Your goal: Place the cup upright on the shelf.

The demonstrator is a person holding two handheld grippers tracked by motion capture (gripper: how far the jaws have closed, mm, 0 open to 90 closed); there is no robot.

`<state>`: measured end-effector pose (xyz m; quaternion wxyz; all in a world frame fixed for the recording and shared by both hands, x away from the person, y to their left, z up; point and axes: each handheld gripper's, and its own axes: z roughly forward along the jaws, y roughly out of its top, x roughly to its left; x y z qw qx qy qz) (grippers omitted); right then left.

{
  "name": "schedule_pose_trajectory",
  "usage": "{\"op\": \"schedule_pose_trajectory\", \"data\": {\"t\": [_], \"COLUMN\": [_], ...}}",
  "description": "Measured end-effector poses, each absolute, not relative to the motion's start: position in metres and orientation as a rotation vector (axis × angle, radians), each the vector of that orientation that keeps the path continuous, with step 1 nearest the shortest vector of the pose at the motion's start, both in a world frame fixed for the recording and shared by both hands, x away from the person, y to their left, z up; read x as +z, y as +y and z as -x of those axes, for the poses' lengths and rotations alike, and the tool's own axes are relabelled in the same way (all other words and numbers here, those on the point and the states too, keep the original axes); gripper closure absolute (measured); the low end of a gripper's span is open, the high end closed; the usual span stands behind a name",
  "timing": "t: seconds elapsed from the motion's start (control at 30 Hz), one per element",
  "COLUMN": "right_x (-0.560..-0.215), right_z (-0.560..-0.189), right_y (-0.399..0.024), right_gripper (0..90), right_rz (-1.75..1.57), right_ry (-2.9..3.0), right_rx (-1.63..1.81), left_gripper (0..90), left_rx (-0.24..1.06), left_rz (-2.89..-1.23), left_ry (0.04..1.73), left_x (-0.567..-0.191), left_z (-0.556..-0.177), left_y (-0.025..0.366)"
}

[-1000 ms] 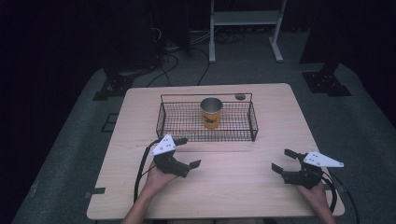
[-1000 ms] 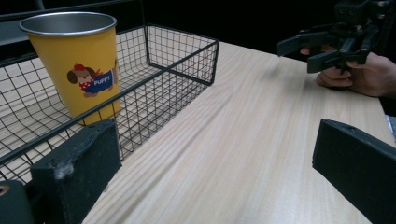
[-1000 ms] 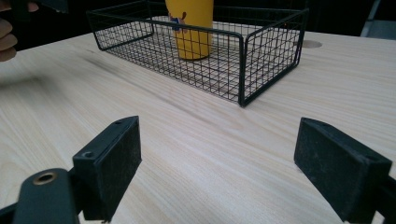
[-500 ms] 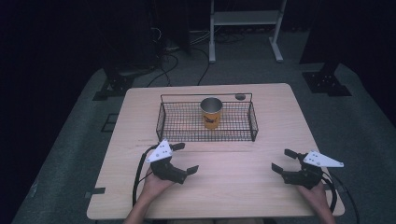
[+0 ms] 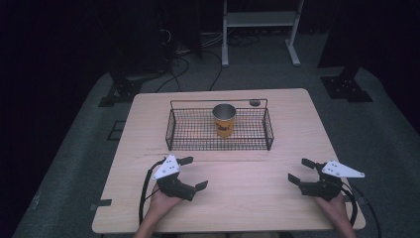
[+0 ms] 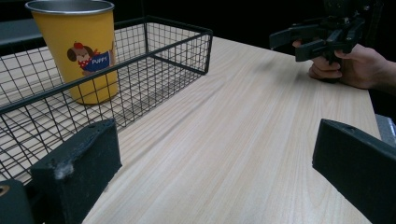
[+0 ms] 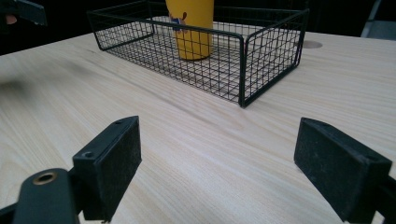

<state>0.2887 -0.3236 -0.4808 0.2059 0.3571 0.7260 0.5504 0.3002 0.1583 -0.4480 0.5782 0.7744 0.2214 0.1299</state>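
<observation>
Two grippers are parked low over the near edge of the table point(image 5: 237, 203), and both sets of jaws are spread wide with nothing between them. The yellow cup point(image 5: 224, 119) is stood upright inside the black wire basket point(image 5: 172, 130), roughly mid-basket, so its long axis is vertical and its open steel rim faces up. From the left gripper point(image 5: 193, 173) the cup is found far and a bit to the right; from the right gripper point(image 5: 302, 171) it's far and well to the left. The left one is judged nearer, though not by a lot. In the left gripper view the cup point(image 6: 77, 49) is seen behind the basket's near wall point(image 6: 60, 100), so any reach would probably have to come over that rim rather than straight in. The surface is pale wood grain, bare between basket and grippers. A small round hole point(image 5: 254, 103) is noted at the far edge. Around it, a dark room, grey floor, cables and stand legs.
</observation>
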Motion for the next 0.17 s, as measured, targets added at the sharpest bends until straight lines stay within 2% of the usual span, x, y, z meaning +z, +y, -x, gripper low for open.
{"op": "schedule_pose_trajectory", "data": {"t": [0.17], "right_x": [-0.4807], "right_z": [-0.2886], "right_y": [-0.3240], "right_gripper": [13.9], "right_rz": [-0.996], "right_ry": [2.023], "right_rx": [1.540], "left_gripper": [0.1], "left_rx": [0.313], "left_rz": [-1.809], "left_ry": [0.517], "left_x": [-0.4487], "left_z": [-0.2994], "left_y": [0.1580]}}
